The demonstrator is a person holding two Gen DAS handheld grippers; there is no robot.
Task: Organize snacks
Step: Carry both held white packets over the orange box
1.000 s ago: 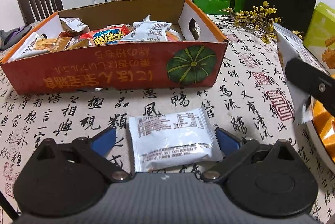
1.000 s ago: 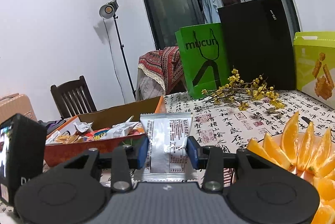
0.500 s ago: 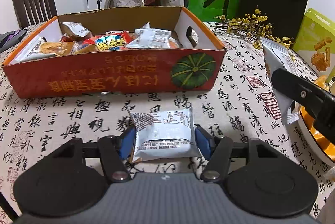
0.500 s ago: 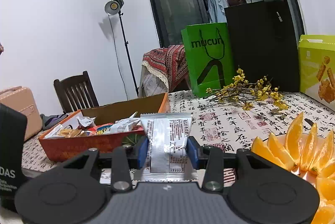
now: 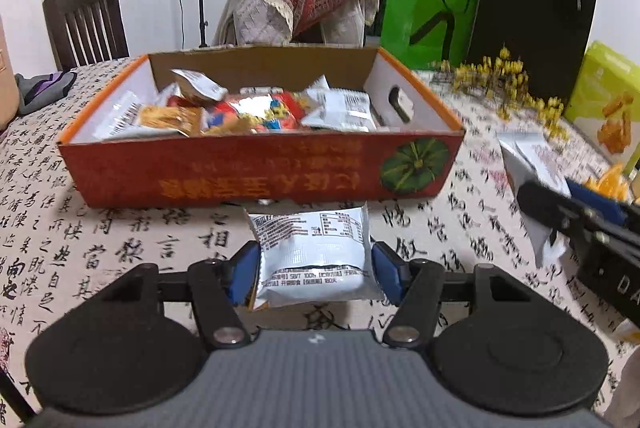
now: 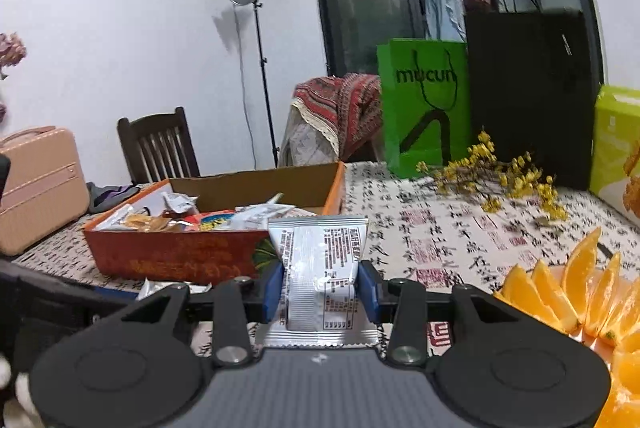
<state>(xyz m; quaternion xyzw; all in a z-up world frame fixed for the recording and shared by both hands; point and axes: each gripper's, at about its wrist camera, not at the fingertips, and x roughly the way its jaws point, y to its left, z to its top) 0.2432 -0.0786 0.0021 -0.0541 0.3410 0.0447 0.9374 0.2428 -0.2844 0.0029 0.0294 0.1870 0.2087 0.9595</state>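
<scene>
The left hand-held gripper [image 5: 314, 274] is clamped on a small white snack packet [image 5: 314, 256]. The packet is puffy, with black print and a crinkled edge. It sits between the two blue pads, just in front of the red box [image 5: 256, 168] and above the counter [image 5: 120, 240].

The right hand-held gripper [image 6: 322, 292] is clamped on a silver snack packet [image 6: 320, 268]. This one stands upright, with small print and zigzag ends. It is near the right corner of the box.

The box has low walls and an open top. There is bare counter in front of it and to its right. Inside lie many snack packets [image 5: 256, 112], white, red and orange, piled loosely. The back part of the box looks less full.

A plate of orange slices [image 6: 568, 292] sits to the right, near the right gripper. Yellow flowers [image 6: 504, 176] lie farther back by a green bag [image 6: 424, 108].
</scene>
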